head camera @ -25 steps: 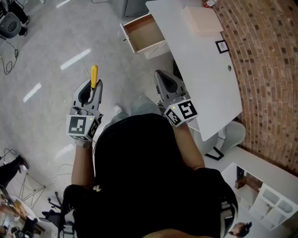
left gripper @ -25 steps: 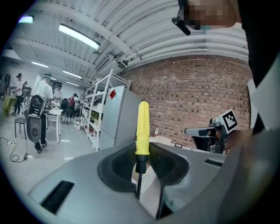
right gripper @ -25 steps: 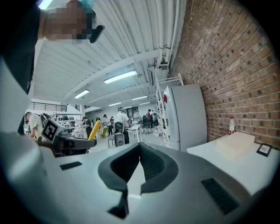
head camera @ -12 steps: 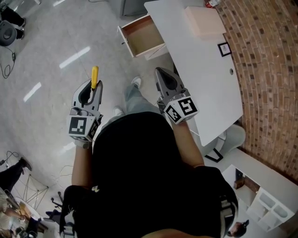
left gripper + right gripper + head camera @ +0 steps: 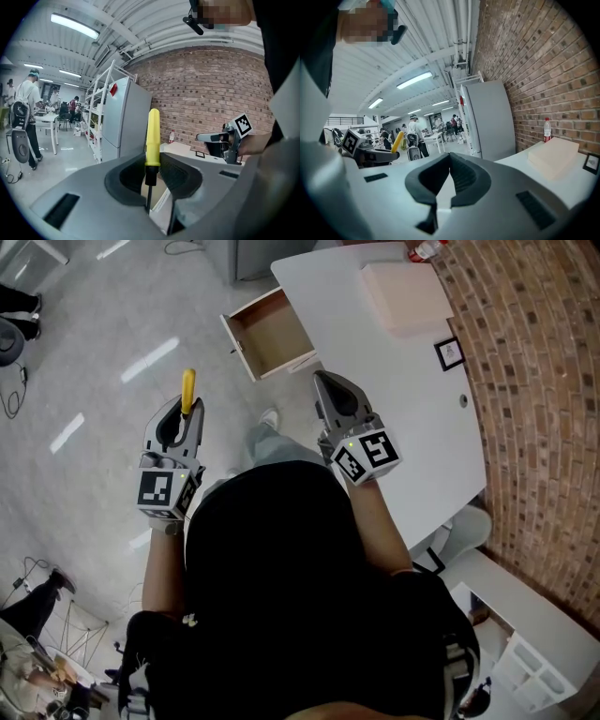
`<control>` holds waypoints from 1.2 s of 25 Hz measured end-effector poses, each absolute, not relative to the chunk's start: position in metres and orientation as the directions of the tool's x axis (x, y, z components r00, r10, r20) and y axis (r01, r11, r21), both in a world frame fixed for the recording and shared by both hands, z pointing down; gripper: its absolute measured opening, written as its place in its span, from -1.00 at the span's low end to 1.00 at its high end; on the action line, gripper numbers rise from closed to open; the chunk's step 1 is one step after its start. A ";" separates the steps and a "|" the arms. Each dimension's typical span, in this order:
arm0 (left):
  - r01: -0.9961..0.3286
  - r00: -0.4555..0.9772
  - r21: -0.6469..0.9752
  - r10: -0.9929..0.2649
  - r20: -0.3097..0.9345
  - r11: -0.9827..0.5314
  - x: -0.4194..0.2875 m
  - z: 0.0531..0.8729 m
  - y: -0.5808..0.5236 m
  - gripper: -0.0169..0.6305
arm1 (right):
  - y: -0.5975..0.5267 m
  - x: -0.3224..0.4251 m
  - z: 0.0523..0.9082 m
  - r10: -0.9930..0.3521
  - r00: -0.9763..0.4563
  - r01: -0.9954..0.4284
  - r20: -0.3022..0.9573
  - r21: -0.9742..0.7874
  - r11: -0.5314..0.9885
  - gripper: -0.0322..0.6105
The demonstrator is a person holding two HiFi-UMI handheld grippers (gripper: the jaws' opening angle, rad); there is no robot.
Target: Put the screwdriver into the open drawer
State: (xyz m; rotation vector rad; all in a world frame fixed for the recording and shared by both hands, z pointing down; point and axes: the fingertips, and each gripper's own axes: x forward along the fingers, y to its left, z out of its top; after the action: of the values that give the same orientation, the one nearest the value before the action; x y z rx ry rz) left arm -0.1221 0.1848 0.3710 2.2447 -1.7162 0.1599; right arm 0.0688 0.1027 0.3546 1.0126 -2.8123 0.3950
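Your left gripper (image 5: 186, 416), at the left of the head view, is clamped on the screwdriver (image 5: 188, 390): in the left gripper view the dark pads close on its thin metal shaft just under the black collar, and the yellow handle (image 5: 153, 136) stands upright past the fingertips, in the middle of that frame. Your right gripper (image 5: 332, 395) sits right of centre in the head view, over the near edge of the white table (image 5: 412, 418); its jaws come together at the tips with nothing between them, and the right gripper view shows only a sliver of white table through the slot lower down. The two grippers are side by side and well apart, both pointing toward the top of the head view. The open drawer (image 5: 272, 334) is pulled out at the upper middle of that frame, at the table's left edge, with its brown wooden bottom showing; the screwdriver is still well short of it, below and to the left. On the tabletop near the upper right lies a pale beige block (image 5: 403, 294), and a brick wall (image 5: 544, 390) runs down the right side
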 end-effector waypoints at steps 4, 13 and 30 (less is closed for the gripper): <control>-0.954 0.283 0.187 -0.915 0.289 -0.236 -0.108 0.374 0.139 -0.70 | 0.062 0.087 0.363 -0.615 -0.757 -0.653 0.221 -0.208 0.728 -0.87; -0.946 0.318 0.170 -0.896 0.310 -0.277 -0.081 0.385 0.056 -0.70 | -0.007 0.118 0.377 -0.635 -0.741 -0.671 0.217 -0.216 0.709 -0.87; -0.836 0.545 0.214 -0.717 0.435 -0.505 -0.071 0.461 -0.024 -0.70 | -0.025 0.113 0.412 -0.730 -0.599 -0.801 0.330 -0.242 0.548 -0.87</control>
State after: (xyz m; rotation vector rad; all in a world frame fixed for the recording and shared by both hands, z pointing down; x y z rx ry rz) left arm -0.0706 -0.0239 0.4606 2.3868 -1.2674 0.4095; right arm 0.1131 -0.0253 0.4117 1.2974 -2.5920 0.5514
